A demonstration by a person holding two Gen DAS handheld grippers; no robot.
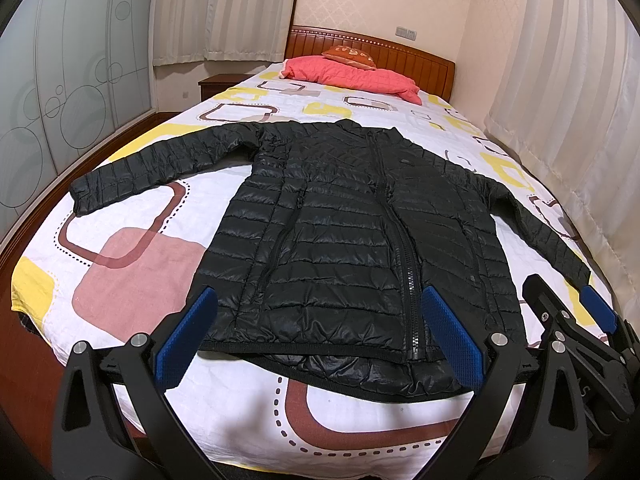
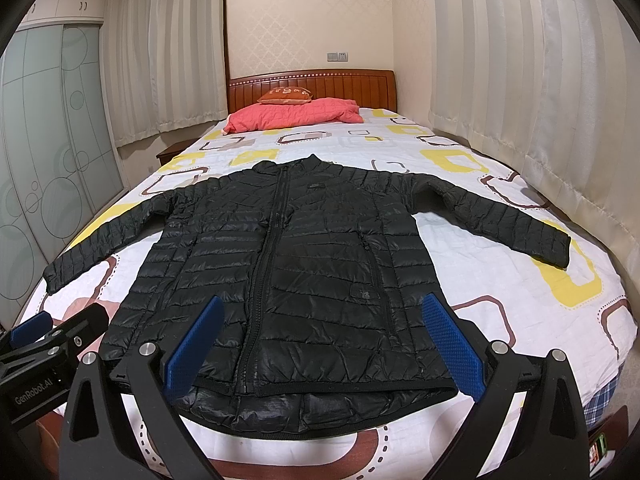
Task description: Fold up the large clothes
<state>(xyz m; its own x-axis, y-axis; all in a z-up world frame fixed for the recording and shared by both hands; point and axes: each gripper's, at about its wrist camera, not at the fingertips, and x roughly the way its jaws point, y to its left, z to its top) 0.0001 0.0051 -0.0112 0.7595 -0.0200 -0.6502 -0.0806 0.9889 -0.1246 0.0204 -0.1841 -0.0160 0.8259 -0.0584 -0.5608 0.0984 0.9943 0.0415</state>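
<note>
We look along one bed with a white quilted cover printed in yellow, pink and brown squares (image 2: 500,280) toward its wooden headboard (image 2: 312,88). One black quilted down jacket (image 2: 304,264) lies face up and zipped on the half of the bed nearer its foot edge, hem toward that edge, collar toward the headboard, both sleeves spread out toward the two side edges. We judge that no fold has been made: both sleeves and the body are left to fold. At the head edge lie one coral quilted cover (image 2: 296,114) and one orange cushion (image 2: 285,96) upon it. We hold two tools above the foot edge: the left hand-held gripper (image 1: 320,332) and the right hand-held gripper (image 2: 324,344), each with jaws spread wide, gripping nothing, just over the jacket hem.
</note>
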